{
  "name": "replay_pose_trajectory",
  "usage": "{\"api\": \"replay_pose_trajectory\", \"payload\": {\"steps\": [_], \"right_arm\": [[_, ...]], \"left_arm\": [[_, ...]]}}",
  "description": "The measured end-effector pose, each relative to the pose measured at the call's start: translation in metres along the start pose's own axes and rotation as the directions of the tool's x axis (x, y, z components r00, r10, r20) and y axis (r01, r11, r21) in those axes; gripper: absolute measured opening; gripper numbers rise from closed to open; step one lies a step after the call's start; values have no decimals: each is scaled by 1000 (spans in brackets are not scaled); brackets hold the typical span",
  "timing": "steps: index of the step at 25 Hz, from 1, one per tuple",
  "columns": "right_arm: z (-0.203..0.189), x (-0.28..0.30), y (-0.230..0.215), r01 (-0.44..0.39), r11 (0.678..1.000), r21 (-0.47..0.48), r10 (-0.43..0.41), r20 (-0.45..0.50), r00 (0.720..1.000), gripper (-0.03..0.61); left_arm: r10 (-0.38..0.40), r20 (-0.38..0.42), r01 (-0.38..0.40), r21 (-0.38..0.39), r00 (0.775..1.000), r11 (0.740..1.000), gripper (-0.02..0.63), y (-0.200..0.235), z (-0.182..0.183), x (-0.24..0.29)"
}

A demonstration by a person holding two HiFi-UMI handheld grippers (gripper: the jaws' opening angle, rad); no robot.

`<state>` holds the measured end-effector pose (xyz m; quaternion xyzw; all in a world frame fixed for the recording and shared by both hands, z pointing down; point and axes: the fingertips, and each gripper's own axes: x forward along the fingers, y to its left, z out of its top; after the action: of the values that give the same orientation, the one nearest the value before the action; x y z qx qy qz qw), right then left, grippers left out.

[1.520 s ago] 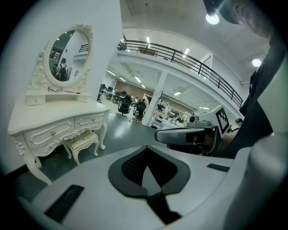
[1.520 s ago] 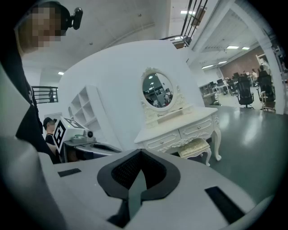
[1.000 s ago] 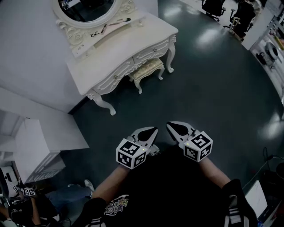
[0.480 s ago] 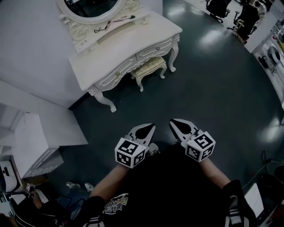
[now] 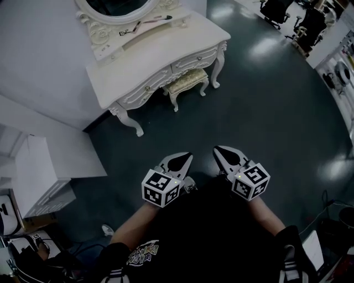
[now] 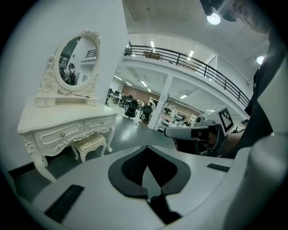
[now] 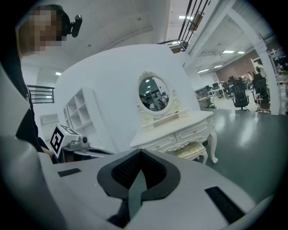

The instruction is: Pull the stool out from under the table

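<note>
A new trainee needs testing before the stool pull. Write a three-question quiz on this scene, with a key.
1. True or false: the stool sits partly under the dressing table.
2. The left claw and right claw are: A) open around a stool leg; B) shut and empty; C) shut on a drawer knob.
3. Fill in: at the back of the tabletop stands an oval ____.

Key: 1 true; 2 B; 3 mirror.
</note>
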<state>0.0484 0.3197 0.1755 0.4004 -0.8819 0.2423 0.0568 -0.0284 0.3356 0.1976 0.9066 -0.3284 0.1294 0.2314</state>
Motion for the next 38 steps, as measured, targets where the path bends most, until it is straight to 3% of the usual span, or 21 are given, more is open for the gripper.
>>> {"api": "replay_pose_trajectory", "payload": {"steps": [9,19,27,34,38], "right_arm": [[5,6,-21,14,1000,18,-14,5,1000,28],[40,49,-90,-44,999,23,45,-17,999,28],[59,112,-173,-49,999,1,49,-55,997,28],[62,165,-238,-17,1000,-13,16,-69,998,28],[55,193,-272,9,999,-40,-13,-87,996,28]], "left_arm": [[44,3,-44,-9,999,999,8,13,1,4],[154,9,-154,-16,988,988,8,57,36,45],[275,11,-273,-71,961,959,8,123,44,96],[389,-7,-389,-82,921,918,8,197,33,145],[412,-14,-412,-60,911,909,8,229,29,172]]}}
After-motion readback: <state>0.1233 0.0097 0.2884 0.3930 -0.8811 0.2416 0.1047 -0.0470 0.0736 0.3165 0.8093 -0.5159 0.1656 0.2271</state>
